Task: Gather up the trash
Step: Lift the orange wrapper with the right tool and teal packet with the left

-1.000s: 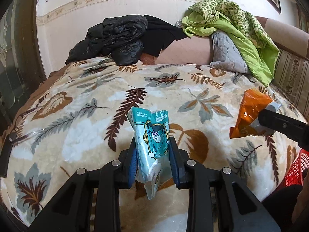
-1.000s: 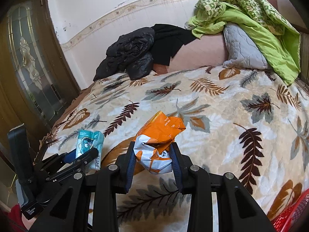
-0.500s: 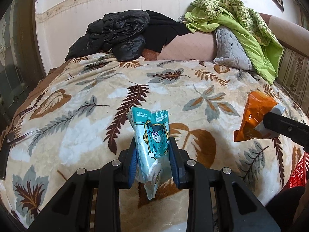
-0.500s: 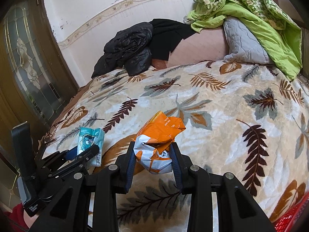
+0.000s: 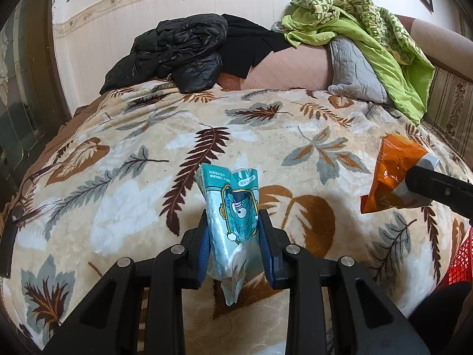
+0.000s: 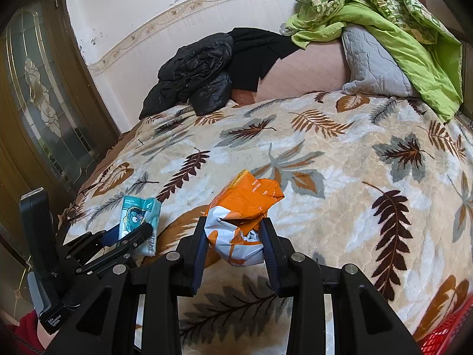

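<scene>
1. Left wrist view, nearest: the left gripper pinches a teal snack wrapper between its blue pads, clear of the bed. The pads press on the lower middle of the pack; the printed top stands above them and a crumpled tail hangs below.
2. Right wrist view, nearest: the right gripper pinches an orange snack bag at its crushed white-and-orange lower end, with the open top sticking up beyond the pads.
3. Handling, judged: both items look like empty film packaging, hence very light, soft and easily crushed. Film is slippery, so a pinch across a bunched section holds better than one on a flat edge. Neither item is fragile.
4. Drop point, judged: a red mesh basket shows at the right edge, beside the bed, and looks like the collection bin.
5. Mid distance: a leaf-print blanket covers the bed; no further litter is evident on it.
6. Far: a black puffer jacket, a grey quilted pillow and a green bedspread lie against the wall.
</scene>
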A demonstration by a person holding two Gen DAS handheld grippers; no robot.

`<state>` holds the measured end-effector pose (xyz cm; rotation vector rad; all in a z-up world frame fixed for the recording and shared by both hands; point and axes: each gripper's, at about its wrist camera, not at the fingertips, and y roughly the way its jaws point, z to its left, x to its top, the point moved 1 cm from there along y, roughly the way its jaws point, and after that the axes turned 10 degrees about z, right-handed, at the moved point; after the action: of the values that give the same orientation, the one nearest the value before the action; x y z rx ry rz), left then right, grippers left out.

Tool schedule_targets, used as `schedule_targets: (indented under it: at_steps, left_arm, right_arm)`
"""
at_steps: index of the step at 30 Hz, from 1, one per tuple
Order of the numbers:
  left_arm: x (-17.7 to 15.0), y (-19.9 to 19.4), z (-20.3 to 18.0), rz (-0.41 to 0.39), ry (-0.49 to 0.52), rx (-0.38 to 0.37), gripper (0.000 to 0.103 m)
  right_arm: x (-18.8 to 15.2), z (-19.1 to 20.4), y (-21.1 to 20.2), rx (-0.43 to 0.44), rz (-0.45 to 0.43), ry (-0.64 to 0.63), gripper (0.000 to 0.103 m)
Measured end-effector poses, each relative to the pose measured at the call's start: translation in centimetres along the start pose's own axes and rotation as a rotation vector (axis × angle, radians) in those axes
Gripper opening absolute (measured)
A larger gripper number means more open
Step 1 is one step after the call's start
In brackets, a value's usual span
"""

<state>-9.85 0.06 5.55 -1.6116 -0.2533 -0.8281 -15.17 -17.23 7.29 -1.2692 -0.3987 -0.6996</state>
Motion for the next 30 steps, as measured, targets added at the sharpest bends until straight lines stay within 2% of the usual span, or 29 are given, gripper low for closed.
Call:
schedule_targets:
  at_steps: [30]
  left_arm:
    - [-0.22,-0.08,-0.16,-0.010,0.011,0.002,0.028]
  right_arm:
    - [-0.20,-0.18,-0.34,-0.020,-0.003,0.007,0.037]
